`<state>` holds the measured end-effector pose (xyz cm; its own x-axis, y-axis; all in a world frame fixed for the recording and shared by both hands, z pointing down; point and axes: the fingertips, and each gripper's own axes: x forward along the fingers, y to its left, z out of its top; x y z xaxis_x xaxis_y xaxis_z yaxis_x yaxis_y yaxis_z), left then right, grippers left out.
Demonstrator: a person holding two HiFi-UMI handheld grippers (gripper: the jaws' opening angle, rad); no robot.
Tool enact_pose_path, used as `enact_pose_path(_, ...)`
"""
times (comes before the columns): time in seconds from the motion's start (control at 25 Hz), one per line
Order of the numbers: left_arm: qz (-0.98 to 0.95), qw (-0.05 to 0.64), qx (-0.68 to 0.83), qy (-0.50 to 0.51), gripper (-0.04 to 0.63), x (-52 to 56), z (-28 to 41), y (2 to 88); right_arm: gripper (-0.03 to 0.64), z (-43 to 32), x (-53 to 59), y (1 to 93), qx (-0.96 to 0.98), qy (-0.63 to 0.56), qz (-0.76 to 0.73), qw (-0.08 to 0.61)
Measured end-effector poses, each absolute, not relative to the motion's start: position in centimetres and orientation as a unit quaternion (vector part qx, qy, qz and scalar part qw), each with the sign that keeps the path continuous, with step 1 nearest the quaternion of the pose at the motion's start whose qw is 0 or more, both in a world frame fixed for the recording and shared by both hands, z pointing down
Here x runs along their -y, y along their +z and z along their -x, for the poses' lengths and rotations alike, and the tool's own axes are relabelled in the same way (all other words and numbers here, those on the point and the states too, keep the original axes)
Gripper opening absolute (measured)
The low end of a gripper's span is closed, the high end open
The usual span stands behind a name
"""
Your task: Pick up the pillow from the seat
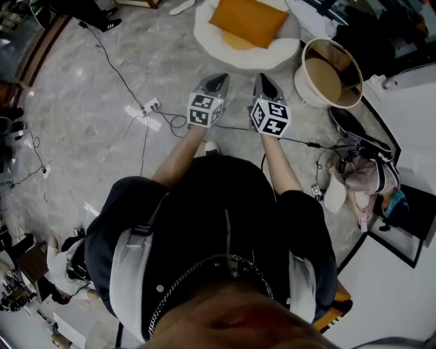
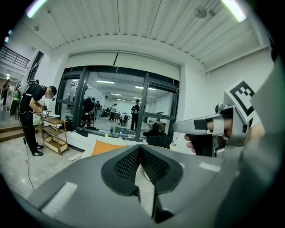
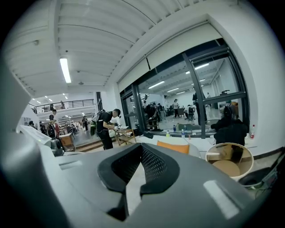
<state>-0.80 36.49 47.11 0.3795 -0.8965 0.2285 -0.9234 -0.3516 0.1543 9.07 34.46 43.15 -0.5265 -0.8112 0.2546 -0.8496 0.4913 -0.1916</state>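
Observation:
An orange pillow point(image 1: 248, 20) lies on a round white seat point(image 1: 204, 37) at the top of the head view. Both grippers are held side by side in the air a short way in front of the seat, pointing toward it. My left gripper point(image 1: 218, 79) is shut with nothing in it, and so is my right gripper point(image 1: 265, 81). In the left gripper view the pillow point(image 2: 107, 147) shows just beyond the closed left gripper point(image 2: 140, 149). In the right gripper view the pillow point(image 3: 173, 147) lies past the closed right gripper point(image 3: 141, 149).
A round beige tub point(image 1: 332, 73) stands right of the seat. Cables and a power strip point(image 1: 151, 105) lie on the marble floor to the left. A person point(image 2: 32, 116) bends over a wooden shelf cart point(image 2: 54, 133) far left. A glass wall point(image 2: 147, 107) stands behind the seat.

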Motion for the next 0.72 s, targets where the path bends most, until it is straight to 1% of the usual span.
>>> enact_pose_path(0.28,-0.829,0.131,0.542,0.053,0.011,-32.0,5.4,47.3,0.003,-5.1,-30.6,44.1,0.849,0.154,-0.501,0.073)
enact_pose_path(0.72,-0.822,0.157,0.544,0.055,0.011,-26.9,8.9,49.7,0.002,-2.3,-24.5,46.1,0.845,0.162,-0.501,0.093)
